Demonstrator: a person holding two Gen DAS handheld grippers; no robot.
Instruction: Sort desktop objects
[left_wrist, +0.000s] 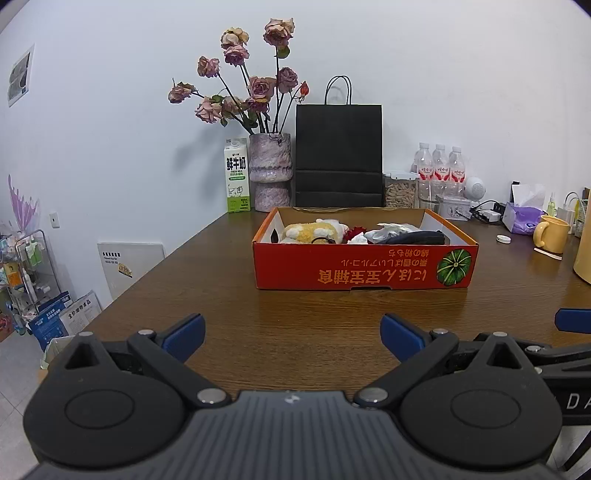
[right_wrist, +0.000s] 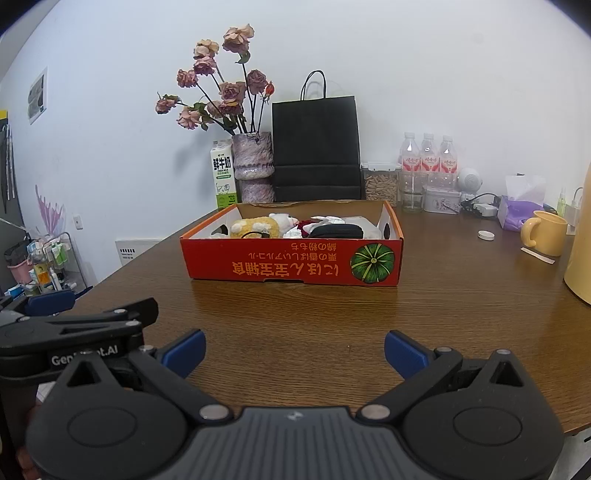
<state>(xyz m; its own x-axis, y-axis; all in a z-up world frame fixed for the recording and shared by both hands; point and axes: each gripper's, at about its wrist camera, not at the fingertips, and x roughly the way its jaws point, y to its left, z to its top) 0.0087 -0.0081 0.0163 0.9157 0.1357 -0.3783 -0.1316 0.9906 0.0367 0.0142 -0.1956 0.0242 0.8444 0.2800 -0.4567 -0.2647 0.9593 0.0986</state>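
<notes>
A red cardboard box (left_wrist: 351, 271) (right_wrist: 288, 264) with a pumpkin print stands on the brown wooden table. Inside lie a yellow-and-white plush toy (left_wrist: 314, 230) (right_wrist: 258, 226), a dark red item (left_wrist: 355, 232), white crumpled things (left_wrist: 391, 230) (right_wrist: 327, 221) and a black pouch (left_wrist: 417, 238) (right_wrist: 336, 231). My left gripper (left_wrist: 293, 338) is open and empty, low over the table in front of the box. My right gripper (right_wrist: 294, 354) is open and empty, beside the left one, whose body shows at the left of the right wrist view.
Behind the box stand a milk carton (left_wrist: 236, 175), a vase of dried roses (left_wrist: 269, 171), a black paper bag (left_wrist: 338, 155), water bottles (left_wrist: 439, 166) and a snack jar (left_wrist: 400, 190). At right are a yellow mug (left_wrist: 552, 234), a tissue box (left_wrist: 522, 216), a white cap (left_wrist: 503, 239).
</notes>
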